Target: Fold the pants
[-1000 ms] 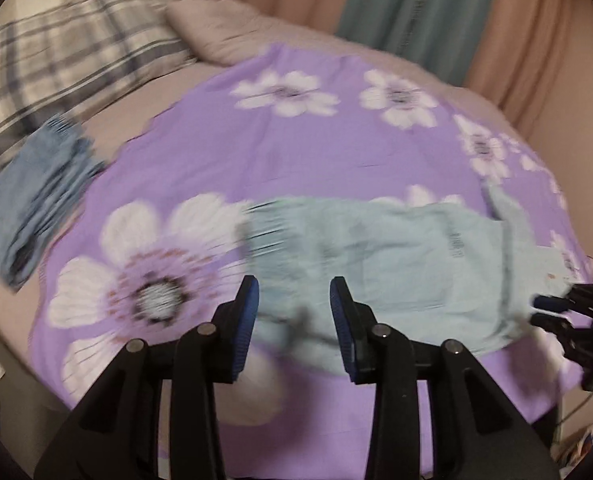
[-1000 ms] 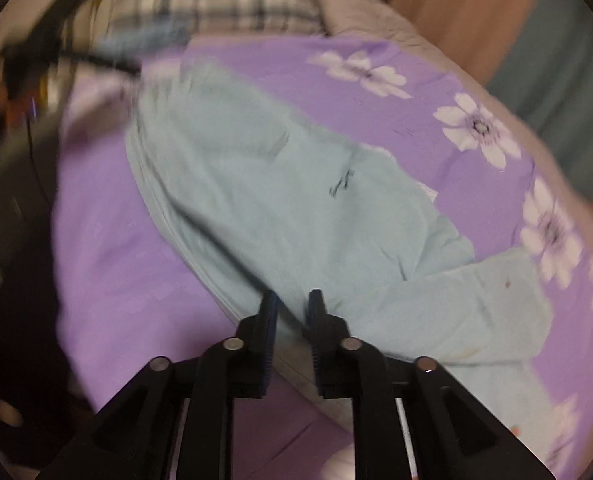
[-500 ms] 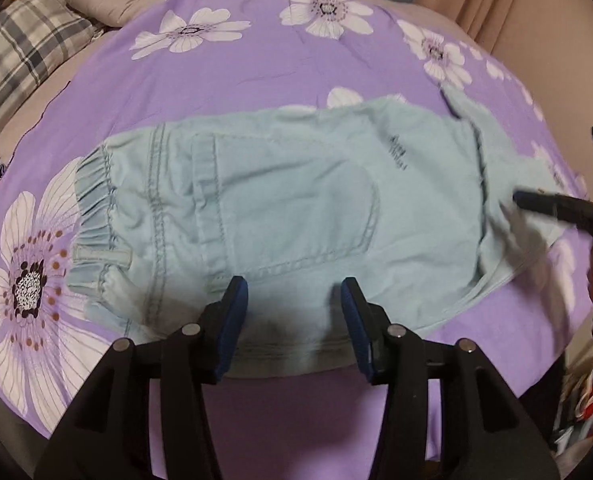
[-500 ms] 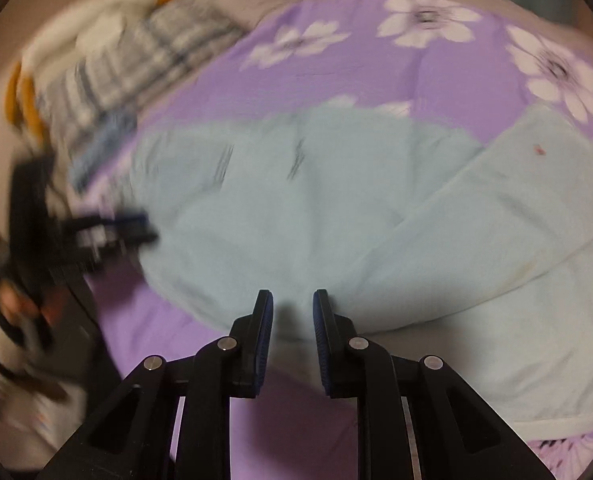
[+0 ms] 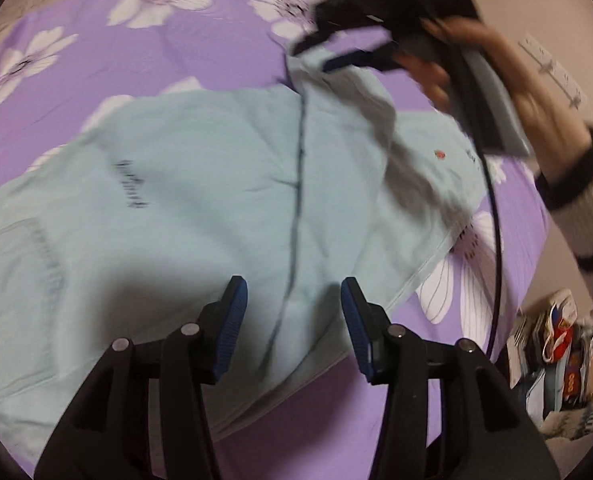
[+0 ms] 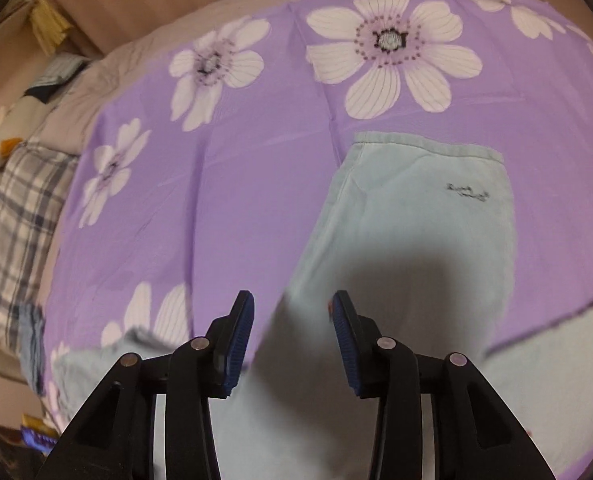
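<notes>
Light blue pants (image 5: 200,200) lie spread on a purple flowered bedspread (image 5: 136,60). My left gripper (image 5: 294,304) is open and empty, just above the pants near their front edge. In the left wrist view my right gripper (image 5: 316,54) is at the far side, over a leg end of the pants, held by a hand. In the right wrist view my right gripper (image 6: 290,314) is open and empty above a pant leg (image 6: 428,216) that runs away from me to its hem.
A plaid pillow (image 6: 20,208) and a folded blue cloth (image 6: 30,340) lie at the left of the bed. A cluttered bag of items (image 5: 556,364) sits on the floor at the right. A black cable (image 5: 496,240) hangs from the right gripper.
Both grippers have swung toward the leg end of the pants. My right gripper has opened wider. My left gripper stays open.
</notes>
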Tool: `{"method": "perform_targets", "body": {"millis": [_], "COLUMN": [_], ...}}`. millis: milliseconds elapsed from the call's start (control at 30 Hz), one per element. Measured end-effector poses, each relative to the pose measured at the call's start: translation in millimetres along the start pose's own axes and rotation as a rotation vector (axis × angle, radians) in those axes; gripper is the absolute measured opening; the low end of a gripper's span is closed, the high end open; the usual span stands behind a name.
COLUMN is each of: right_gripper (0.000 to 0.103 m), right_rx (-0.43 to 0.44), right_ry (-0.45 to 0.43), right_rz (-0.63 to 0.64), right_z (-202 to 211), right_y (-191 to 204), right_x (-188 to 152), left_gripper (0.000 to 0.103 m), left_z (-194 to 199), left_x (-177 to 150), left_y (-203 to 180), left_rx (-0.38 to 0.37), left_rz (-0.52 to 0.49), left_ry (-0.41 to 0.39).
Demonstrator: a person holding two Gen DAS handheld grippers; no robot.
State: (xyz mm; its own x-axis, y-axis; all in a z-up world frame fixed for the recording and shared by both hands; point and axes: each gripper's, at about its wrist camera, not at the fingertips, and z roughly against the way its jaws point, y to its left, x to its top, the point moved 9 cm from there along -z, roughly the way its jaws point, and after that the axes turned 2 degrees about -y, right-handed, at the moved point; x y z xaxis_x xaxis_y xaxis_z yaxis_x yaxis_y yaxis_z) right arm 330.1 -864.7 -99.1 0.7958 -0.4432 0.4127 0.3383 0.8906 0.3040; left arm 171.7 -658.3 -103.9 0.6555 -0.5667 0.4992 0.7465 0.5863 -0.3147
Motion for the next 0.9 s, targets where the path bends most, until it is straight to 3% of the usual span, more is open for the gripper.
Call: {"method": "perform_targets", "body": {"millis": [100,167,233,267,300,367,467,567,633,667,700,800,900], "right_gripper": [0.041,0.041,0.020,0.007,0.001,0.001,0.001,0.001,0.020,0.041,0.051,0.051,0.051], "right_rx": [-0.029,-0.092,-0.168,-0.166,-0.148,-0.159,-0.076,0.032,0.041,0.033,0.025,0.014,-0.062], "right_ry": [0.043,0.043,0.020,0.013,0.000,-0.038,-0.122,-0.090,-0.035,-0.032,-0.035,-0.019,0.005], "right_rz": [-0.015,0.007,0.027,0.029,0.026,0.022,-0.010,-0.036,-0.064,-0.065,-0.065,-0.060,-0.003], "right_z": [-20,-28,-29,-29,-25,-13,22,41,37,32,27,9,-12], "right_y": [-1,-6,-16,-18,-21,-32,-46,-48,-46,-42,-36,-23,-6], "right_x": [3,3,3,3,3,3,4,-5,-11,-11,-10,-8,3], "left_gripper": [0.042,0.031,0.027,0.026,0.026,0.026,0.026,0.026,0.026,0.027,0.027,0.028,0.026], "left_z": [-7,-8,-9,-9,-9,-9,-10,-6,-4,-4,-4,-4,-6], "left_x": [0,2,2,3,3,3,4,-1,-4,-5,-5,-5,-2], "left_y": [-3,-3,-3,-3,-3,-5,-6,-7,-9,-7,-6,-4,-2], "left_rx": [0.059,0.060,0.058,0.061,0.065,0.070,0.078,0.082,0.077,0.070,0.062,0.043,0.030], "left_rz": [-0.044,-0.043,-0.033,-0.032,-0.033,-0.038,-0.044,-0.040,-0.024,-0.015,-0.005,-0.005,-0.009], "left_ry": [0.000,-0.003,-0.001,-0.002,-0.004,-0.005,-0.004,-0.006,-0.010,-0.010,-0.010,-0.012,-0.005]}}
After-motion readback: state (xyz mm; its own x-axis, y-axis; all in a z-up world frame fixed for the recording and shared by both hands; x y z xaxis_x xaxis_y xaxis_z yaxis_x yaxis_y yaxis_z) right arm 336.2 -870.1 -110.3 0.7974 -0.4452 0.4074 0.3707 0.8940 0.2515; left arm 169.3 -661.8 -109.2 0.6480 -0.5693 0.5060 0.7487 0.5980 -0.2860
